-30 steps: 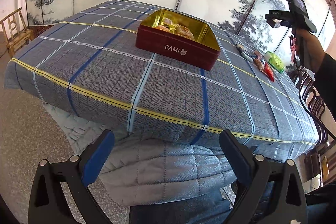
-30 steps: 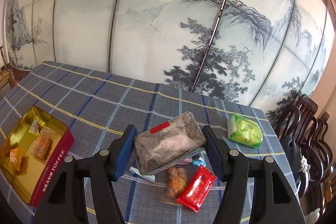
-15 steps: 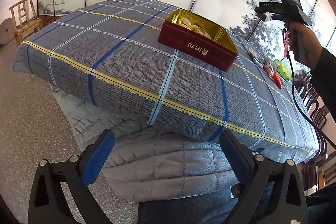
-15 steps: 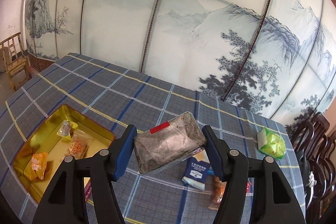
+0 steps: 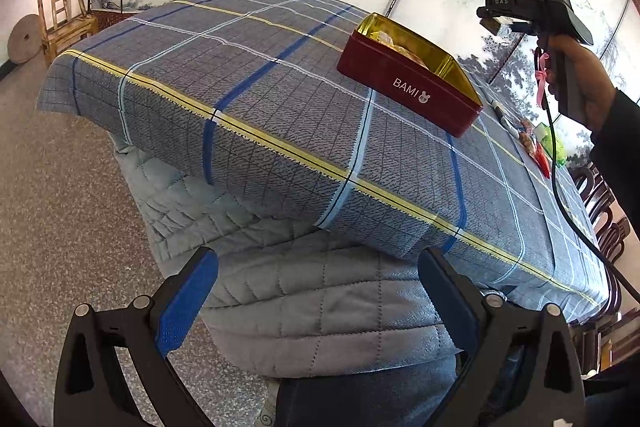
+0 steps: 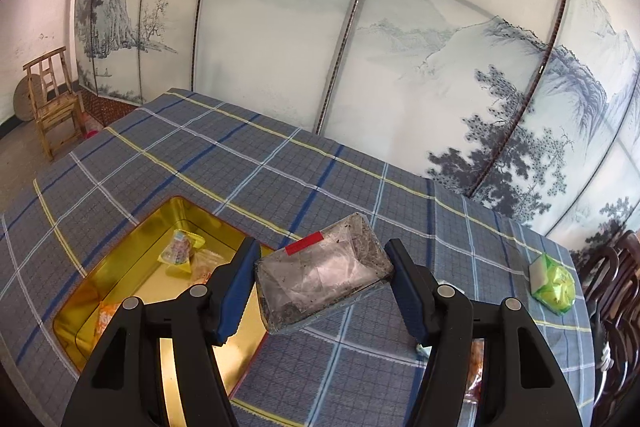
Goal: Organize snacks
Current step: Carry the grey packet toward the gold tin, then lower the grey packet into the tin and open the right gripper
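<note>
My right gripper (image 6: 324,287) is shut on a clear snack packet with dark crumbs and a red label (image 6: 320,277), held in the air just right of the open tin (image 6: 132,267). The tin is red outside, gold inside, and holds several wrapped snacks (image 6: 182,253). In the left wrist view the tin (image 5: 408,87) reads BAMI and sits on the checked tablecloth. My left gripper (image 5: 316,303) is open and empty, low in front of the table's near edge. The right gripper's body (image 5: 536,7) shows high above the table in that view.
A green snack pack (image 6: 554,283) lies at the table's far right; an orange packet (image 6: 476,363) shows behind my right finger. More snacks (image 5: 536,147) lie beyond the tin. A quilted cover (image 5: 320,299) hangs below the table. Wooden chair (image 6: 52,99) at left, dark chairs (image 6: 616,287) at right.
My right gripper has carried the packet left, from above the loose snacks to beside the tin. My left gripper has drifted left and lower; it stays open.
</note>
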Motion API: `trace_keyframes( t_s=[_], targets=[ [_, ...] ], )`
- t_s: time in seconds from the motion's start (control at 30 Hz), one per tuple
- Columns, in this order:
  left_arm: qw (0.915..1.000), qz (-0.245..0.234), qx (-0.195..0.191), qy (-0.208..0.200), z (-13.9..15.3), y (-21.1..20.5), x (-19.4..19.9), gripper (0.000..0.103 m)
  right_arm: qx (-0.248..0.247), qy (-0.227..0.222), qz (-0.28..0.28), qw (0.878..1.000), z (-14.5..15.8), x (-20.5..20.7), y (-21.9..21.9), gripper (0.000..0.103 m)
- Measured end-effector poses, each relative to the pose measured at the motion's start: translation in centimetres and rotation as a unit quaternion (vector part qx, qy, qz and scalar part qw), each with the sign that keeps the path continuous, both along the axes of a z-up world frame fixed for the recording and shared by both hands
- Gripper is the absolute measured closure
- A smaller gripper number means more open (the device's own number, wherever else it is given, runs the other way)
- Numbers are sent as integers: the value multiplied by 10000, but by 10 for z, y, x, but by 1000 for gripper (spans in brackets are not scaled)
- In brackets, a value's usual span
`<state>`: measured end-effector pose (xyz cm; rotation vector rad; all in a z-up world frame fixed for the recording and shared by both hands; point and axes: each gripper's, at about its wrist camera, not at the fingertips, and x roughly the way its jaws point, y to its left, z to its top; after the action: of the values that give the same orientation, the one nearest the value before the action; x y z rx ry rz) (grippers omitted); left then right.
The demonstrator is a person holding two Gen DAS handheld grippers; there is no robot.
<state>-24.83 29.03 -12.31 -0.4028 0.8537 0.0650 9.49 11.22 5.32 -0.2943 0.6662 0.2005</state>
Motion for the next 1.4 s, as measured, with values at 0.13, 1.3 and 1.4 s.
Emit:
trace_keyframes(
  t_s=[0.13, 1.3, 1.4],
  targets=[
    [10000, 15, -20, 46, -3, 1, 0, 4, 83, 118, 114, 9998, -8, -3, 12, 39],
    [9996, -29, 59, 265, -7, -4, 7, 4, 199, 1278, 940, 9871, -116, -54, 72, 38],
    [9995, -68, 78, 293, -8, -6, 9, 4, 291, 1324, 913, 9866, -118, -53, 68, 38]
  ],
)
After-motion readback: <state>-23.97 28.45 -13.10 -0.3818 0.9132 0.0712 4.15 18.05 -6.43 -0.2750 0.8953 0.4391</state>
